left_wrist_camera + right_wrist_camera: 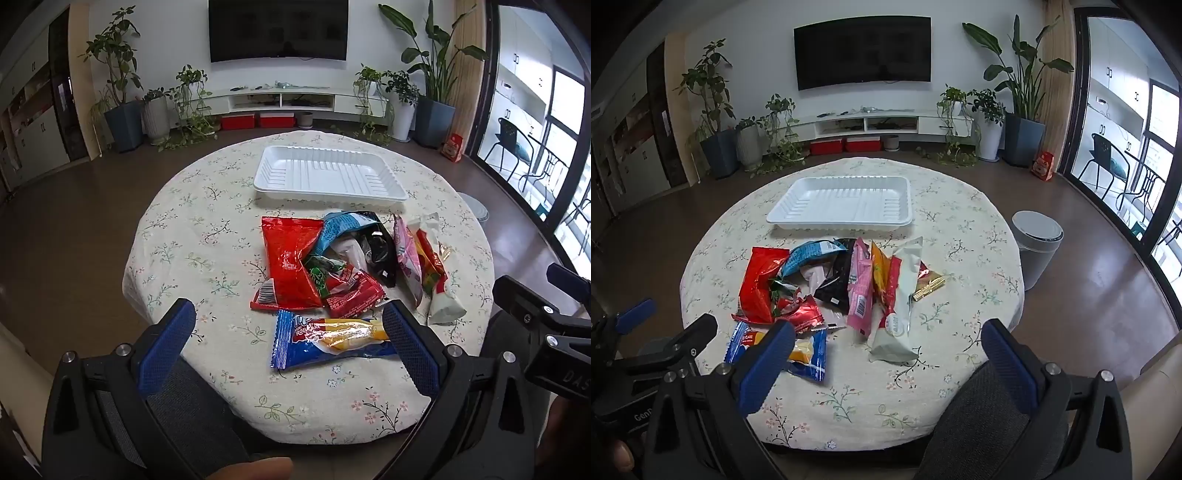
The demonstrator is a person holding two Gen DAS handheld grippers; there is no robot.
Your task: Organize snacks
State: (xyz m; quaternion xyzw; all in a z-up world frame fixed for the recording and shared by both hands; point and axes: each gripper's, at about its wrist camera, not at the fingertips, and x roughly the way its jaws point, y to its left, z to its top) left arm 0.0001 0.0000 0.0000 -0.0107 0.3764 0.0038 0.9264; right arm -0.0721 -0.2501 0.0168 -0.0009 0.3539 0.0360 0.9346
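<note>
A heap of snack packets lies on the round table: a big red bag (291, 262), a blue roll-cake packet (325, 341), a black packet (378, 254), a pink packet (408, 258) and a white packet (441, 295). An empty white tray (325, 175) stands behind the heap. My left gripper (288, 321) is open above the near table edge, the blue packet between its fingers. My right gripper (886, 343) is open in front of the white packet (903, 306); the tray (846, 203) and the red bag (761, 284) also show in its view.
The round table (964, 229) has a floral cloth. A grey bin (1036, 247) stands on the floor to its right. A dark chair back (993, 424) is under the grippers. Plants and a TV cabinet line the far wall.
</note>
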